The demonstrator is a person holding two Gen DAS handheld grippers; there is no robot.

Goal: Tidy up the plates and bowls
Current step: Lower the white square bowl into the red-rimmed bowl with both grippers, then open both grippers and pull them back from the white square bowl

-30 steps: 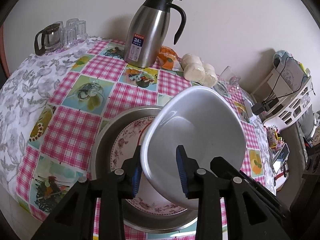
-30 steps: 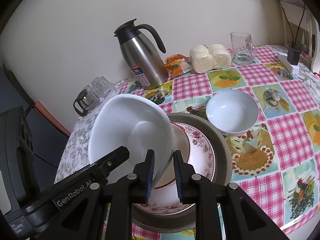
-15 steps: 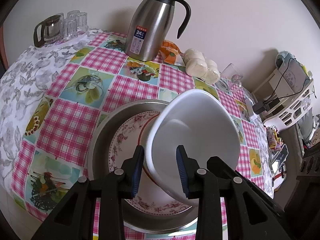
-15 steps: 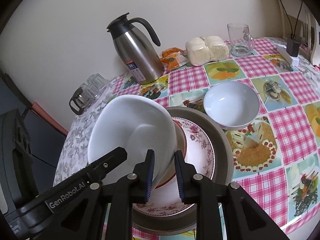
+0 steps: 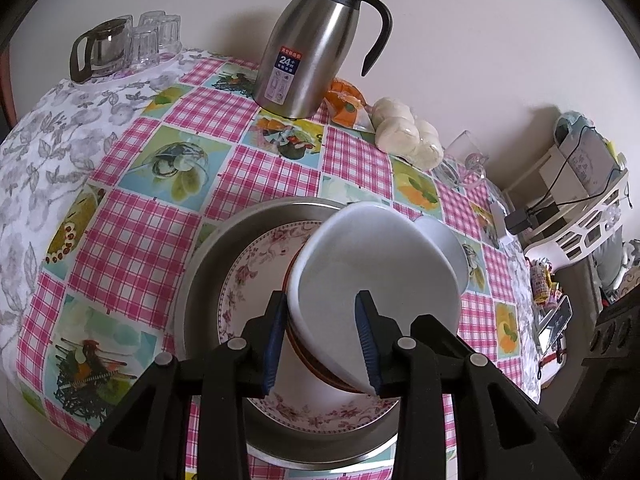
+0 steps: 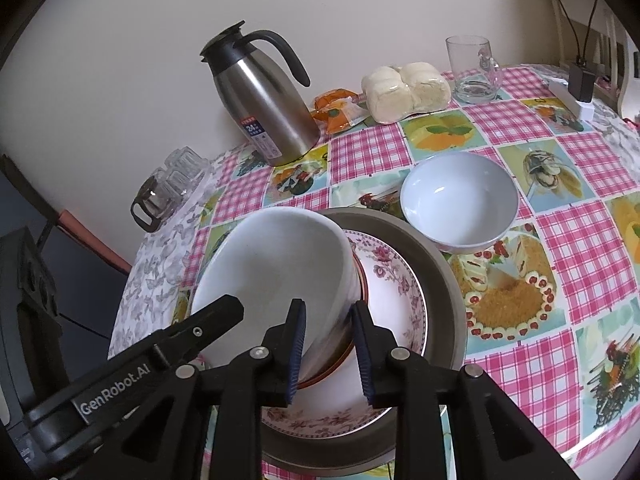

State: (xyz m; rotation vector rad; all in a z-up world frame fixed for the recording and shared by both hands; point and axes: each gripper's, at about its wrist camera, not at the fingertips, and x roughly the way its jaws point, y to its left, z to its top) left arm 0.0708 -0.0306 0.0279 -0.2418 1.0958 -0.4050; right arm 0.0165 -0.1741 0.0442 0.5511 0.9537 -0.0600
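A round table (image 6: 592, 152) stood against a plain cream wall, covered with a pink checked cloth with food pictures; a grey-flowered white cloth (image 5: 44, 148) lay over its left edge. At the back edge by the wall stood a steel jug (image 5: 308, 48) with a black lid and handle, an orange packet (image 5: 346, 102) and a bag of pale buns (image 6: 404, 92) beside it. A glass mug (image 6: 474, 70) stood toward the back right edge, and a glass pot with tumblers (image 5: 120, 46) at the back left edge. Beyond the right edge a white rack (image 5: 580, 208) with cables showed in the room.

Near the front edge sat a metal tray (image 5: 208, 276), holding a flowered plate (image 6: 396, 280) and on it a red-rimmed dish (image 6: 362, 280). A large white bowl (image 5: 376, 276) rested tilted in that dish. The left gripper (image 5: 322, 340) had its jaws opening, one pad outside the bowl's rim and one inside; whether they pressed on it I cannot tell. The right gripper (image 6: 328, 350) was also opening its jaws, straddling the bowl's opposite wall with gaps at both pads. A smaller white bowl (image 6: 460, 200) stood on the cloth, touching the tray's right rim.
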